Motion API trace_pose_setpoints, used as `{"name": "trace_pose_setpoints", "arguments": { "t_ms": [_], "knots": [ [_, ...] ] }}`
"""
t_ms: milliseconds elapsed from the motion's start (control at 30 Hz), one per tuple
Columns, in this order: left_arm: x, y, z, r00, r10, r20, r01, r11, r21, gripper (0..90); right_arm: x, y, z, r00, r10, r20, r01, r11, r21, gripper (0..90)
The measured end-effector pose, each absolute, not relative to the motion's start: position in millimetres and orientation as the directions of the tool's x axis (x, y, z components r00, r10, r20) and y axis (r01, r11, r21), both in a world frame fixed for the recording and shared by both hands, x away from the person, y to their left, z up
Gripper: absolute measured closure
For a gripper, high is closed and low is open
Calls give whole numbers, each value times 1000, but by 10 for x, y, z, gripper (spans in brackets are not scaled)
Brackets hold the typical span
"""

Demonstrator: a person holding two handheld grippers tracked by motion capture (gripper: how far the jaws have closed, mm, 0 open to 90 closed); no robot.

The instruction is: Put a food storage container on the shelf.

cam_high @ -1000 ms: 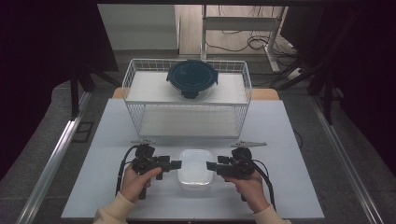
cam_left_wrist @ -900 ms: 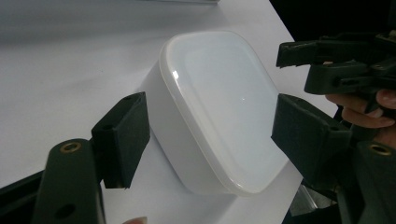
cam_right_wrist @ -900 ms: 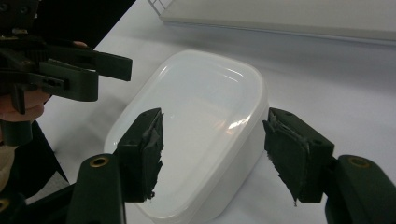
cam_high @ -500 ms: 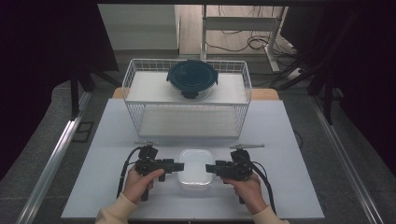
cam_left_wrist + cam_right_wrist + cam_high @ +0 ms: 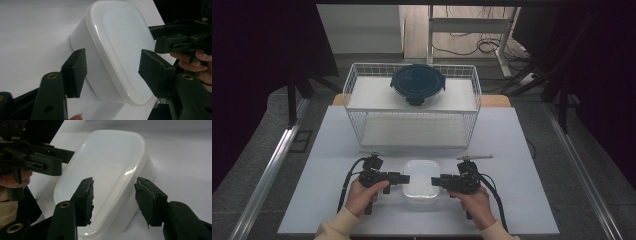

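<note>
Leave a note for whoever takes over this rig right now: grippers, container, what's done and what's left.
Left gripper: open, fingers straddling the left edge of the white lidded plastic container.
Right gripper: open, straddling its right edge.
Container sits on the white table, lid on, near the front edge.
Dark blue round lidded container sits on top of the white wire rack.
Done: both grippers lined up.
Left: probably close and grasp.

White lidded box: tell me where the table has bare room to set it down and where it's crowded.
Free: the table left of the left gripper, the stretch right of the right gripper, and the strip between the white lidded box and the wire basket. Crowded: around the box, where both open grippers flank it, and the basket's top shelf with the dark round container.
</note>
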State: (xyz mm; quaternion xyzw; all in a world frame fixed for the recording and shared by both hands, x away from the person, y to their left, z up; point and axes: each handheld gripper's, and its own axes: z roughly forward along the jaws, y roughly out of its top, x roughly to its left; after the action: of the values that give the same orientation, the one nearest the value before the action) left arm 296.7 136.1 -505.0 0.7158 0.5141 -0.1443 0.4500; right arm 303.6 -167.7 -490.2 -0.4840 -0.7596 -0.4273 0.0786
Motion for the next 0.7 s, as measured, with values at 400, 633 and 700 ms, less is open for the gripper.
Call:
{"name": "trace_pose_setpoints", "arguments": {
  "t_ms": [400, 633, 700],
  "knots": [
    [2942, 1403, -5096, 387, 574, -722, 888, -22, 459, 640, 3051, -1769, -4935, -428, 648, 630, 862, 81, 501, 667],
    [2845, 1399, -5026, 410, 588, -698, 871, -24, 492, 701, 2978, -1805, -4909, -423, 635, 646, 863, 65, 501, 710],
    [2836, 1397, -5020, 414, 589, -694, 868, -26, 495, 705, 2958, -1820, -4907, -423, 629, 653, 863, 59, 502, 718]
  ]
}}
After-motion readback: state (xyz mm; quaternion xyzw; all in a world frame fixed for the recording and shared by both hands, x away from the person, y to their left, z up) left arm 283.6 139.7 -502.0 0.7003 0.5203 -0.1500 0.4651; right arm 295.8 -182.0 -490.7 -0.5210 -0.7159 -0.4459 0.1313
